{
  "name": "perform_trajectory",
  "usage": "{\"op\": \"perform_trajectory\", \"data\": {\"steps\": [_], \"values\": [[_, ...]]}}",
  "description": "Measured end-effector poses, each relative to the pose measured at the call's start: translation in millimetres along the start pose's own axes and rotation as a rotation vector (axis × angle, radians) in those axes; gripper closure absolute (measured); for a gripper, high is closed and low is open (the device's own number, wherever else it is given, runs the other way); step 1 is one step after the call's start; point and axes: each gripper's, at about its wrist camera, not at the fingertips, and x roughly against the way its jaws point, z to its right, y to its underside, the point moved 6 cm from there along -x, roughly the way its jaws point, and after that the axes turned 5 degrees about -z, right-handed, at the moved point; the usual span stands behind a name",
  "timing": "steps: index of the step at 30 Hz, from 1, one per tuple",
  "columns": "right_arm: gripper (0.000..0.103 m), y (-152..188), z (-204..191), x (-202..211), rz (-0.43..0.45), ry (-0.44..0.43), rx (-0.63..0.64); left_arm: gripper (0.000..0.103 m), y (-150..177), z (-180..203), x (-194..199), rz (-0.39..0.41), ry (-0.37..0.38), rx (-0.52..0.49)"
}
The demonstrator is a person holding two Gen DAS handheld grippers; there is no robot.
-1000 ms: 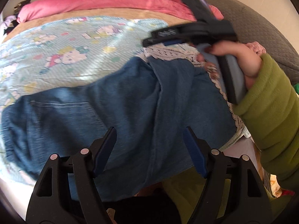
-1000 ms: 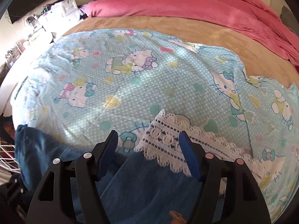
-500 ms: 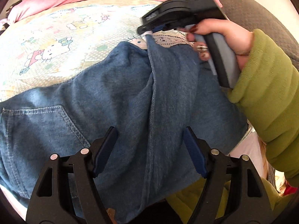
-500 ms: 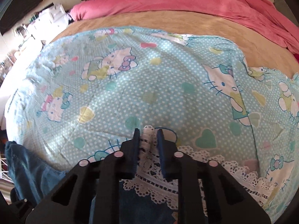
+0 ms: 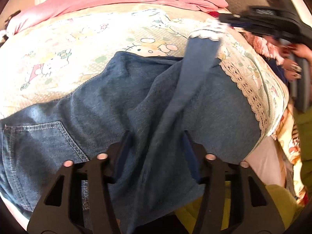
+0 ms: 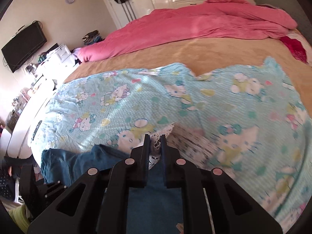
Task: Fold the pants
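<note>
Fingers of the right gripper (image 6: 155, 142) pinch the lace-trimmed hem of the pants (image 5: 136, 101), lifting one leg off the cartoon-print sheet (image 5: 78, 44); the left gripper (image 5: 156, 152) has just been closing, denim bunched between its half-narrowed jaws, contact unclear. Folding looks barely begun: one pair of jeans, mostly flat on the bed, two grippers, one pink duvet (image 6: 195, 25) behind
</note>
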Motion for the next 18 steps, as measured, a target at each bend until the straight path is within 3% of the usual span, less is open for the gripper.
{"op": "perform_trajectory", "data": {"steps": [2, 5, 11, 18], "values": [[0.093, 14.8, 12.7, 21.3, 0.008, 0.018, -0.024, 0.088, 1.0, 2.9, -1.4, -0.002, -0.020, -0.026], [0.093, 42.7, 24.7, 47.1, -0.003, 0.019, -0.060, 0.103, 3.8, 6.8, 1.7, 0.005, -0.017, -0.075], [0.093, 104.2, 40.1, 76.6, -0.067, 0.059, -0.116, 0.103, 19.8, 24.4, 7.2, 0.005, 0.035, -0.162], [0.093, 171.3, 60.5, 65.6, -0.183, 0.096, -0.204, 0.103, 42.0, 44.0, 3.1, -0.023, 0.017, -0.254]]}}
